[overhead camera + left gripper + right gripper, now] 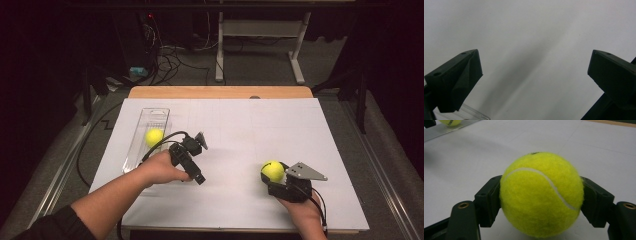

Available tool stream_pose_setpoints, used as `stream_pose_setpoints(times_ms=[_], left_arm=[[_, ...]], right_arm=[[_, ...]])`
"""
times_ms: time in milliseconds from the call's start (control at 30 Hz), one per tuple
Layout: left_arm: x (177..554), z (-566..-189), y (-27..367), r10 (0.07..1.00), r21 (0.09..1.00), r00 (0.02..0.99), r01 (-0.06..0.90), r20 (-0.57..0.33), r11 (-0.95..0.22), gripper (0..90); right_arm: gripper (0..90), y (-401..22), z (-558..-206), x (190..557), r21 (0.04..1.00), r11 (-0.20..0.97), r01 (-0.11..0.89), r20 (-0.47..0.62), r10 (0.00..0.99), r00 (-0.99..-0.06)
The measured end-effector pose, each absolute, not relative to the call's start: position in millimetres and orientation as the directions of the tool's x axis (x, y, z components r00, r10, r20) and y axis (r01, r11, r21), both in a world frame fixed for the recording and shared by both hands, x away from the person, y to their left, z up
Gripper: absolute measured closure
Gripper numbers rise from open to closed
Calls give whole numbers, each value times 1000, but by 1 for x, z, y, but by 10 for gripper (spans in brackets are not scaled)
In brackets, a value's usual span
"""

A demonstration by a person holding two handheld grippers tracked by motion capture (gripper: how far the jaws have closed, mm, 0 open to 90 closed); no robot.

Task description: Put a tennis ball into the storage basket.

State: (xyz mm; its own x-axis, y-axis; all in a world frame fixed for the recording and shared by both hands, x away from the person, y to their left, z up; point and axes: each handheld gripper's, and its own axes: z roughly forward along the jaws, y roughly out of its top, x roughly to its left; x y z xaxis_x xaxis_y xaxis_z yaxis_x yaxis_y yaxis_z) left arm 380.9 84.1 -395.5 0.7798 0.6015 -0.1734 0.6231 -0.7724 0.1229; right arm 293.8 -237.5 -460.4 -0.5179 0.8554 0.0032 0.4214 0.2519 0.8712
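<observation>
**Carrying the second ball across to the tray**

The worktop (235,150) is covered in white paper, with a strip of bare wood at its far edge. A clear plastic tray (156,116) lies lengthwise near the left edge, and one tennis ball (154,136) already sits in it, about midway along.

The right gripper (278,176) is near the front right corner, its jaws clenched on a second tennis ball (541,193); in the right gripper view the pads press the ball's two sides at its widest part. That looks a sound hold, so the squeeze should need no change for the trip.

The left gripper (192,155) hovers just beside the tray's near end, jaws released and wide with nothing between them.

The step in hand seems to be bringing the held ball to the tray. Best to lift it off the paper first, cross toward the left edge, and lower it into the free end, apart from the ball inside, before letting go. The left gripper could steady the light tray.
</observation>
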Motion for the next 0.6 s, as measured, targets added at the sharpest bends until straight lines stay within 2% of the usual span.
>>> stream_pose_setpoints(times_ms=[600], left_arm=[[381,-394,86,602,122,780,623,-172,-772,5]], right_arm=[[275,-213,-466,301,869,270,414,23,815,-579]])
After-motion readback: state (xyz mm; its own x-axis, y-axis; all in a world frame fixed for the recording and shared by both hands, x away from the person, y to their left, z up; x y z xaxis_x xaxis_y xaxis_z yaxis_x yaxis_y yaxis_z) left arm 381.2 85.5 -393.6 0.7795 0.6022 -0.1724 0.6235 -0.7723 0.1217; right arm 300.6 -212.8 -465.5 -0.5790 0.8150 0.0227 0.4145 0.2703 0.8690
